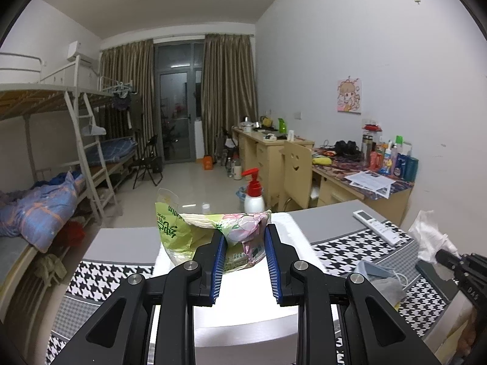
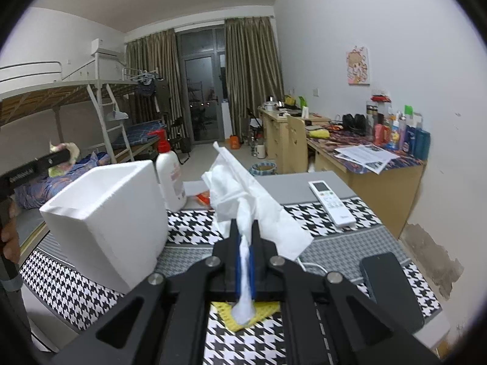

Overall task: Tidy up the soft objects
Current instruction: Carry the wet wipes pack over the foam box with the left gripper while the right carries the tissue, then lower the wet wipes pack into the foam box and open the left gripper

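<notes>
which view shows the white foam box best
The right wrist view: the white foam box shows whole, rim and two walls. The left wrist view shows only its bright rim behind the left gripper.

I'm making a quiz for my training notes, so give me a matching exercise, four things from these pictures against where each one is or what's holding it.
Things:
1. tissue pack
2. white tissue
3. remote
4. pump bottle

Places:
A. lying flat on the table, at the far right
B. standing behind the foam box
C. between the left gripper's jaws
D. pinched in the right gripper

Pairs: 1-C, 2-D, 3-A, 4-B
</notes>
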Demonstrator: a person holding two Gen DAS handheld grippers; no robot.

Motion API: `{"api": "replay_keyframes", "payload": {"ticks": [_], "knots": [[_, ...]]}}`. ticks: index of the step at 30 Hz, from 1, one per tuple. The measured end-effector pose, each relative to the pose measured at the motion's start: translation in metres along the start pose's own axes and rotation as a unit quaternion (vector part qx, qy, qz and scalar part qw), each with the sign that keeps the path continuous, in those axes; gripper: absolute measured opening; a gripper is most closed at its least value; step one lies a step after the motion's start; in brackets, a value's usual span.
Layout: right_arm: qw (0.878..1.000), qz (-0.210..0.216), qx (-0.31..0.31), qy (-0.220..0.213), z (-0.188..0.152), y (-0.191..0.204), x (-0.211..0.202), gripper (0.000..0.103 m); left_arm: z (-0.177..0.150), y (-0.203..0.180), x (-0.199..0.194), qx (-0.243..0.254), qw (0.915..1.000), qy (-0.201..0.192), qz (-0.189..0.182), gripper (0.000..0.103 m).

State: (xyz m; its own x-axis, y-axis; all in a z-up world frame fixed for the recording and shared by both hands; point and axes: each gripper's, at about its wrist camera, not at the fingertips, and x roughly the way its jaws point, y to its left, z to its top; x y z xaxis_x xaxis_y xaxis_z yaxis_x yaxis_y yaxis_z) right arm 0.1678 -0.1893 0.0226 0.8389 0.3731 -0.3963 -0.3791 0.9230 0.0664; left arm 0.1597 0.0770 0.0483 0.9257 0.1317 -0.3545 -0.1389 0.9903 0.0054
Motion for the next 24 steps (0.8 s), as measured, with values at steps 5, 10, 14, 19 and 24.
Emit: {"api": "replay_keyframes", "payload": {"ticks": [5,10,14,19,24], "knots": [[1.000,0.012,-0.001,-0.010,0.007,0.008,0.001,0.006,-0.004,0.008,0.008,-0.005,0.9999,0.015,0.007,0.027],[1.000,0.023,-0.008,-0.014,0.014,0.017,0.005,0.006,-0.006,0.013,0.014,-0.010,0.9995,0.030,0.002,0.027],[0.999,0.036,-0.015,-0.019,0.019,0.026,0.007,0.006,-0.007,0.017,0.018,-0.011,0.9993,0.036,0.001,0.027],[0.998,0.051,-0.019,-0.022,0.027,0.036,0.012,0.006,-0.009,0.020,0.022,-0.010,0.9990,0.045,0.000,0.028],[0.997,0.064,-0.026,-0.021,0.031,0.048,0.019,0.006,-0.011,0.024,0.026,-0.008,0.9987,0.050,-0.001,0.056]]}}
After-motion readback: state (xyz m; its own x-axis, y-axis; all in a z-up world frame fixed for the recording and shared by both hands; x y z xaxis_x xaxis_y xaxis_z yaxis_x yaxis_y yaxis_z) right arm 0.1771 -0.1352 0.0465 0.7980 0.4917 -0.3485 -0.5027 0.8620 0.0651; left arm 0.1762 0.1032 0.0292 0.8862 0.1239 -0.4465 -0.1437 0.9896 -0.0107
